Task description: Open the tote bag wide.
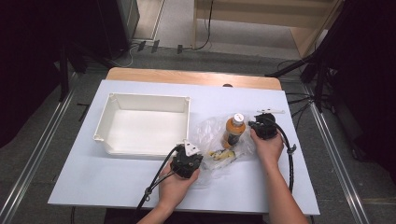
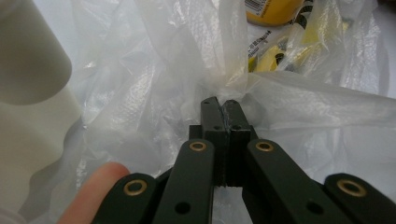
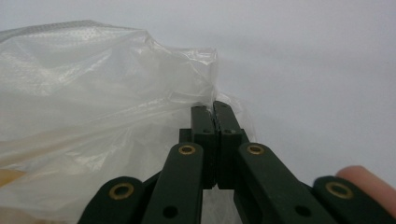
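At the left of the bench (image 1: 116, 177) stands a white tray (image 1: 142, 123), its open side up, with a broad bare strip of bench between its left wall and the bench's left edge. Its front right corner lies just beside the left gripper (image 1: 189, 156), whose fingers are pressed together on a fold of the clear plastic bag (image 1: 210, 133); in the left gripper view the film bunches up right at the closed tips (image 2: 223, 108), and the tray's pale wall rises close at the left. The bag lies crumpled in the middle of the bench, between the two hands, just right of the tray. Inside it lies an orange bottle (image 1: 233, 130) with a white cap, pointing away from the person, and a yellow-printed packet (image 1: 222, 155) below it. The right gripper (image 1: 257, 125) is at the bag's right edge; in the right gripper view its fingers (image 3: 204, 119) are clamped shut on the bag's rim (image 3: 205, 100), with bare bench beyond. To the right of that hand a bare stretch runs to the bench's right edge, and the near edge in front of both forearms is bare too.
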